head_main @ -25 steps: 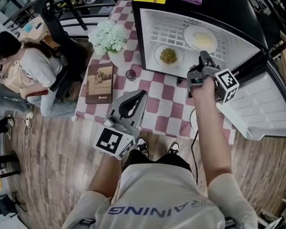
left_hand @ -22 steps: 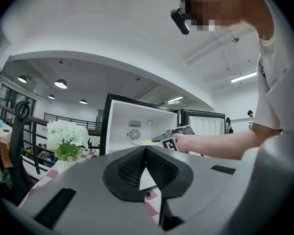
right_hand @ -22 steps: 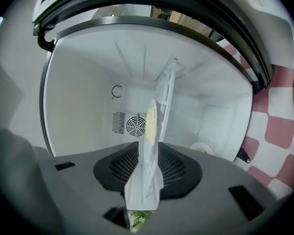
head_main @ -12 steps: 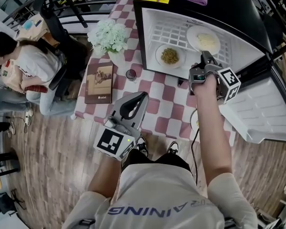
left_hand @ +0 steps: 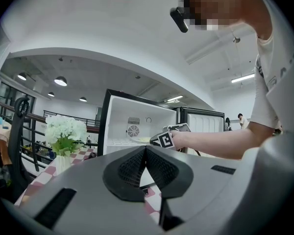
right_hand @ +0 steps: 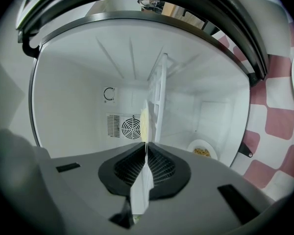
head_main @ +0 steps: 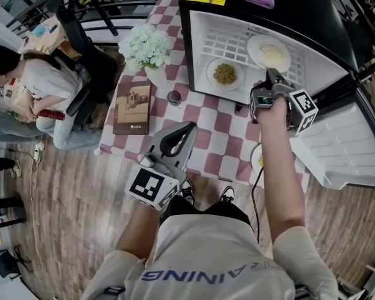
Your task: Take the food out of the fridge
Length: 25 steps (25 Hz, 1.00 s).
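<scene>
Right gripper (head_main: 270, 77) jaws have just closed onto the plate (head_main: 269, 52) rim ahead inside the fridge (head_main: 203, 30); left gripper (head_main: 184, 130) closed, empty

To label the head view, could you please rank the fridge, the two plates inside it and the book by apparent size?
1. fridge
2. book
3. plate of brown food and plate of yellow food: look alike

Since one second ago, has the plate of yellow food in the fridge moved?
No. The plate of yellow food keeps its place on the wire shelf; the right gripper has just been closing on its rim.
</scene>
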Each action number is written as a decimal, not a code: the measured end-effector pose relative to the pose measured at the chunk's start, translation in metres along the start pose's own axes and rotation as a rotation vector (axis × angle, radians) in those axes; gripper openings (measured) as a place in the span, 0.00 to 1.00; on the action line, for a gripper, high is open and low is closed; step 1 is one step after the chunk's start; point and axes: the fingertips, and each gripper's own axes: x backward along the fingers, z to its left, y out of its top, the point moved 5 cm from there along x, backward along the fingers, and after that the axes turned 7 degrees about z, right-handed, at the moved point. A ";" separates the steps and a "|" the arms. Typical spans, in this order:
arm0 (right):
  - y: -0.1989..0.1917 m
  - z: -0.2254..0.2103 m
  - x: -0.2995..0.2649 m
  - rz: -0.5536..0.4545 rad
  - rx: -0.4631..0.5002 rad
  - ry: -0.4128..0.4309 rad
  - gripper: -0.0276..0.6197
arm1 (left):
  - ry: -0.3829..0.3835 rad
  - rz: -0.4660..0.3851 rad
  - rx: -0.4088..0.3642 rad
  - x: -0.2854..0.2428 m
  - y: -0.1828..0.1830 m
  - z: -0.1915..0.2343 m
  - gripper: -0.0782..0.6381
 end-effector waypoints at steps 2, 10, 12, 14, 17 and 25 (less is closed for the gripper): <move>0.000 0.000 0.001 0.003 -0.002 0.009 0.09 | 0.000 0.001 0.000 0.000 -0.001 0.000 0.12; -0.006 -0.003 0.017 0.024 0.010 0.003 0.09 | -0.008 0.000 -0.002 0.000 0.001 -0.002 0.12; -0.006 -0.003 0.019 0.028 0.019 0.002 0.09 | -0.011 0.000 -0.001 -0.001 0.001 -0.003 0.12; -0.006 -0.002 0.018 0.035 0.020 0.011 0.09 | -0.013 0.001 0.001 -0.001 0.000 -0.003 0.12; -0.005 0.001 0.012 0.041 0.006 0.031 0.16 | -0.015 0.005 0.000 -0.002 0.000 -0.004 0.12; 0.002 -0.006 0.005 0.040 -0.020 0.001 0.10 | -0.007 0.017 0.002 -0.002 -0.004 -0.004 0.12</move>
